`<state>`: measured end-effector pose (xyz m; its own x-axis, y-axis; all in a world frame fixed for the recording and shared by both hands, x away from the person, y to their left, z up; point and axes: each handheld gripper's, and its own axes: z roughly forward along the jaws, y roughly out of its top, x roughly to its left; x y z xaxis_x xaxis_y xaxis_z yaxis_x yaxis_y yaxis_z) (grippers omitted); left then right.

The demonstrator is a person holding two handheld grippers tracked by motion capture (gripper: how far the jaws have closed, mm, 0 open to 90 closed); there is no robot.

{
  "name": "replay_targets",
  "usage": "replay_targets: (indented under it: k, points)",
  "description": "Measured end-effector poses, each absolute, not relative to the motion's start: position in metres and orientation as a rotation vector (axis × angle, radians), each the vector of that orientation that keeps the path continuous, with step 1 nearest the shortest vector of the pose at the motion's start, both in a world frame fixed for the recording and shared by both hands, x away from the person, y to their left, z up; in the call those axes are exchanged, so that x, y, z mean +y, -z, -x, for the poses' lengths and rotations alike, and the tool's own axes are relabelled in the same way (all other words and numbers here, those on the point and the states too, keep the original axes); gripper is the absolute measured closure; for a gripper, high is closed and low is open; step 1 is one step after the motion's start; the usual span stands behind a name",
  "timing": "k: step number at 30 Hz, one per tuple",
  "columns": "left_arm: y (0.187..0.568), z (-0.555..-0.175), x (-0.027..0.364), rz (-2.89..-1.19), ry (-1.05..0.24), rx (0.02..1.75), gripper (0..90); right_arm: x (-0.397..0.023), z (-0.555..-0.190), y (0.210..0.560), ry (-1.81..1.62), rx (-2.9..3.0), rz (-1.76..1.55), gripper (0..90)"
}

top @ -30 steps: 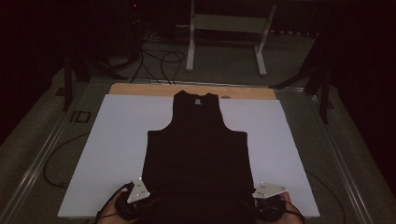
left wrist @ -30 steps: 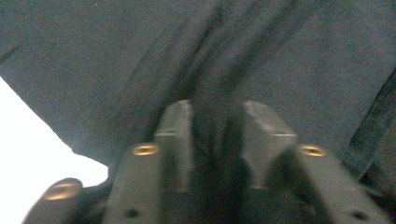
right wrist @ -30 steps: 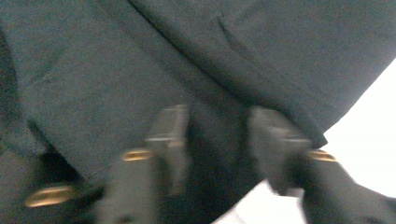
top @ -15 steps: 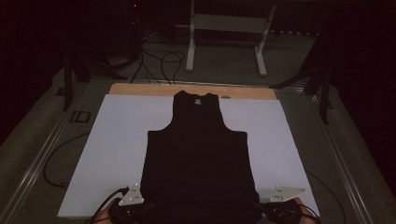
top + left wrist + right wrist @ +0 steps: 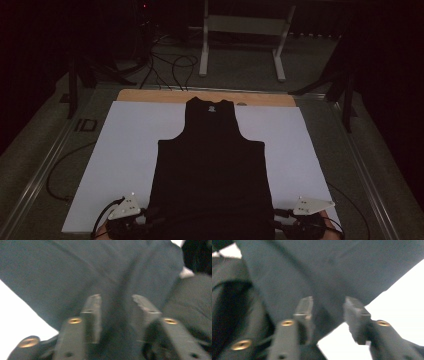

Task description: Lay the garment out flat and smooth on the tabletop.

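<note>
Black tank top (image 5: 210,175) flat on white sheet (image 5: 125,150), centre of table, hem near. Left gripper (image 5: 117,306) and right gripper (image 5: 329,307) at hem corners; jaws just opening, fabric between, unclamped. Soft, light, limp; grip hem corners.

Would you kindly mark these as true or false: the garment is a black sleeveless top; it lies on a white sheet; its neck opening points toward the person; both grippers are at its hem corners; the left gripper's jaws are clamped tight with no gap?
1. The garment is a black sleeveless top. True.
2. It lies spread flat on a white sheet. True.
3. Its neck opening points toward the person. False: the neck lies at the far end, and the hem is nearest the person.
4. The left gripper and right gripper sit at the two hem corners. True.
5. The left gripper's jaws are clamped tight. False: they stand apart, having just been opening, with fabric between them.
</note>
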<state>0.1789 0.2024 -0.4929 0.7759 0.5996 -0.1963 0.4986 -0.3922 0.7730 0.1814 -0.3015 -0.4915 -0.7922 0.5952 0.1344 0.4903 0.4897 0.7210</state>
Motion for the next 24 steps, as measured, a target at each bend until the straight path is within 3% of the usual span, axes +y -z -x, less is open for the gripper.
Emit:
replay_targets:
  k: [2, 3, 8, 11, 16, 24]
  points:
    - [0.489, -0.183, 0.208, -2.008, -0.197, 0.854, 52.0, -0.301, -0.184, 0.490, -1.210, 2.567, -0.966, 50.4]
    - [0.488, -0.184, 0.210, -1.981, -0.213, 0.862, 46.2, -0.301, -0.189, 0.487, -1.268, 2.501, -0.970, 42.1]
    - [0.481, -0.195, 0.217, -1.879, -0.311, 0.936, 38.3, -0.301, -0.202, 0.483, -1.293, 2.412, -1.004, 31.2]
    - [0.477, -0.201, 0.217, -1.862, -0.391, 0.959, 27.3, -0.299, -0.213, 0.480, -1.286, 2.334, -1.023, 21.0]
    - [0.473, -0.214, 0.215, -1.850, -0.477, 0.983, 14.8, -0.298, -0.225, 0.475, -1.306, 2.275, -1.019, 16.3]
    - [0.462, -0.236, 0.214, -1.830, -0.552, 0.967, 10.6, -0.295, -0.241, 0.467, -1.314, 2.207, -1.002, 12.9]
